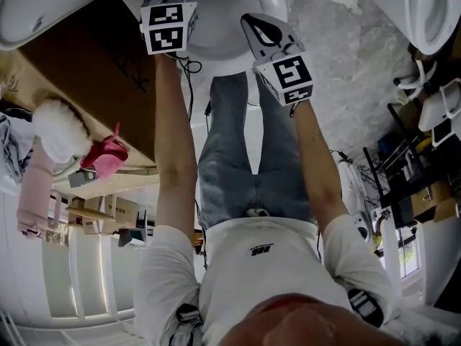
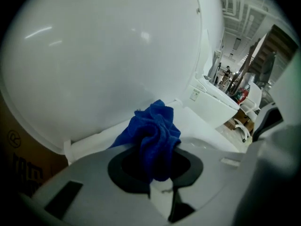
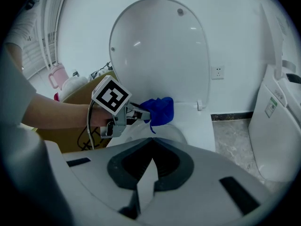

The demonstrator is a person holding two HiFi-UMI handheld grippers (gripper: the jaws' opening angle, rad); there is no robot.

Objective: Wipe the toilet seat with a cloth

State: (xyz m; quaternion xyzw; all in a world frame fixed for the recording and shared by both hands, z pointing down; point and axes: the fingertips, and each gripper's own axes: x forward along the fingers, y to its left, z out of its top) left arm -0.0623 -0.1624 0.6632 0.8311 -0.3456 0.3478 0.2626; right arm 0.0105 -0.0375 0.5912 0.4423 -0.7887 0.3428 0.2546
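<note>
The cloth (image 3: pixel 160 109) is held in the left gripper (image 3: pixel 140 113) over the far end of the toilet seat (image 3: pixel 194 126), just before the raised lid (image 3: pixel 160 51). The right gripper (image 3: pixel 151 145) is found nearer. A cardboard box (image 3: pixel 73 97) is placed left of the seat, and a second toilet (image 3: pixel 277 121) is set to its right.

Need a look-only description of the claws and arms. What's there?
Left claw and right claw: grey shells, black pads inside, each carrying a white cube with black square markers. A black cable trails from the left one. Short white T-shirt sleeves, blue jeans.
</note>
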